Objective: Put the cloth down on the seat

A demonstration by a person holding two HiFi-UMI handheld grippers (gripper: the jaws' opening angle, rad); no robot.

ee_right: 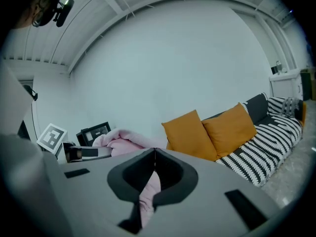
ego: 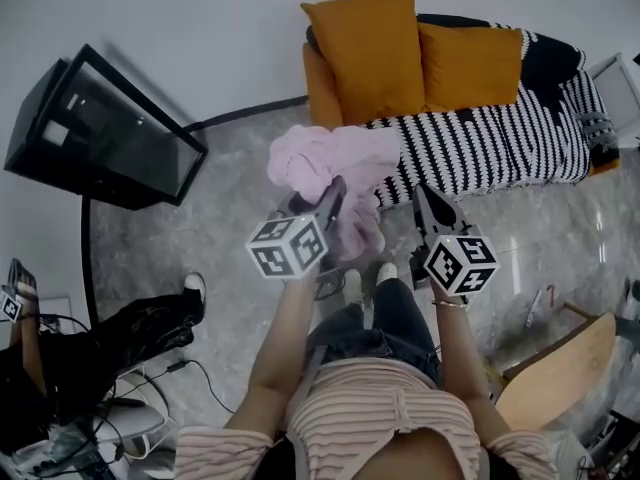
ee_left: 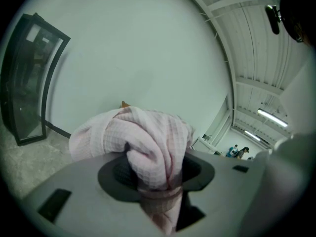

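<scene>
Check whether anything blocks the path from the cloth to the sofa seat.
Nothing visible does. The cloth, clamped in the left gripper, hangs over the floor in front of the striped seat. Two orange cushions lean at the back, leaving the seat surface open.

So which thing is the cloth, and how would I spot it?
Find the sofa with the black-and-white striped cover against the wall. Just in front of its cushioned end, above the floor, a bunched pink cloth is pinched in the left tongs. It is the only pale pink, waffle-textured thing; the two cushions behind it are orange.
</scene>
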